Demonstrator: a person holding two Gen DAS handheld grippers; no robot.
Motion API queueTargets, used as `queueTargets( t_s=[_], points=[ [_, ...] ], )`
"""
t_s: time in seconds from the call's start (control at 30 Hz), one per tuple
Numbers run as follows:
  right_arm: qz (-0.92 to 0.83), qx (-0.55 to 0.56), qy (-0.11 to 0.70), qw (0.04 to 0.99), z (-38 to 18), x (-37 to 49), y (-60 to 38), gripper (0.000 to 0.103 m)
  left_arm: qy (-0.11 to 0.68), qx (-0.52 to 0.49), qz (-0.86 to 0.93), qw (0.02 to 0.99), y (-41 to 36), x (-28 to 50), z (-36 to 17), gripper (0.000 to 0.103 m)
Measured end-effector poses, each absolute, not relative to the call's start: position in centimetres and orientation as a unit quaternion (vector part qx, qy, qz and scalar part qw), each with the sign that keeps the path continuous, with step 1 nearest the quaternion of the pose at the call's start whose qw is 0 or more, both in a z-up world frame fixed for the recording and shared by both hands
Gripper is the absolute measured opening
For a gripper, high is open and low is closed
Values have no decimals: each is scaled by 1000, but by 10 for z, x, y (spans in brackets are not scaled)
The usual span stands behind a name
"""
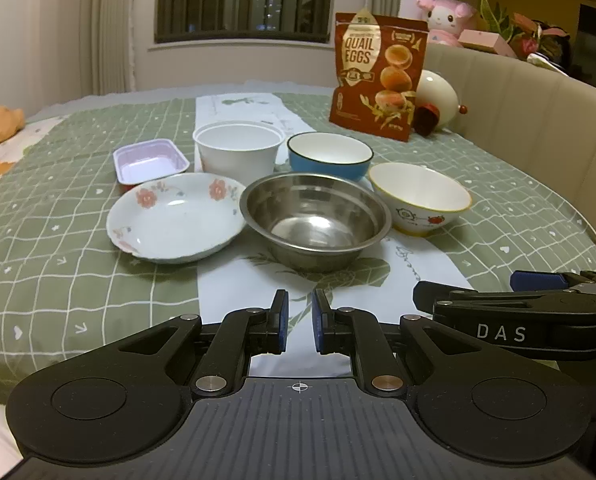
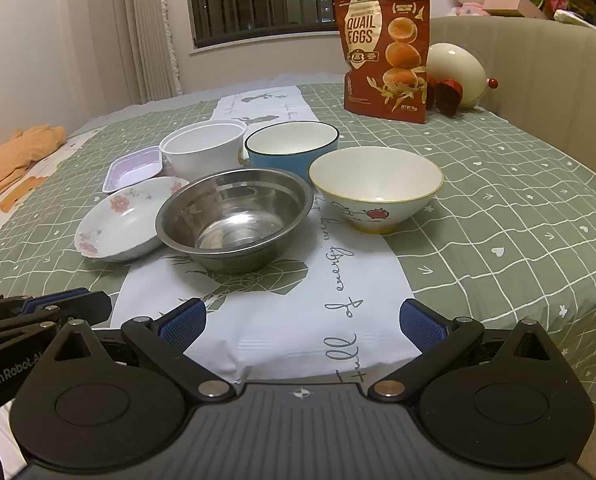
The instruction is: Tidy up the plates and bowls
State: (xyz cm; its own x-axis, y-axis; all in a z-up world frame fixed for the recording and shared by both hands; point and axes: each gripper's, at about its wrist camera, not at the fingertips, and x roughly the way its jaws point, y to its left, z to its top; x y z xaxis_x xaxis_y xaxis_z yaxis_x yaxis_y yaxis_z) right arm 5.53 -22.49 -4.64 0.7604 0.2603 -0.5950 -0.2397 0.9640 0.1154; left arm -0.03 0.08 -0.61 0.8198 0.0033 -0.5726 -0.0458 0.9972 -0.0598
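**Dishes on the bed**

A green checked bedcover [image 1: 78, 272] with a white centre strip carries a floral plate [image 1: 174, 216], steel bowl [image 1: 313, 220], yellow-rimmed bowl [image 1: 419, 196], blue bowl [image 1: 329, 156], white tub [image 1: 238, 148], purple tray [image 1: 150, 158] and, toward the far edge, a quail-egg bag [image 1: 377, 76].

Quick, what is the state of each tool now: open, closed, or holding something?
Left tool: closed, holding nothing.
Right tool: open wide, holding nothing.
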Motion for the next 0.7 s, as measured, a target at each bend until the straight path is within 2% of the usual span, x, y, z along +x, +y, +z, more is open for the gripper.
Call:
queueTargets(
  t_s=[0.7],
  points=[
    [138,15,322,936,-47,56,-222,103,309,-40,14,950,4,1,-5,14]
  ],
)
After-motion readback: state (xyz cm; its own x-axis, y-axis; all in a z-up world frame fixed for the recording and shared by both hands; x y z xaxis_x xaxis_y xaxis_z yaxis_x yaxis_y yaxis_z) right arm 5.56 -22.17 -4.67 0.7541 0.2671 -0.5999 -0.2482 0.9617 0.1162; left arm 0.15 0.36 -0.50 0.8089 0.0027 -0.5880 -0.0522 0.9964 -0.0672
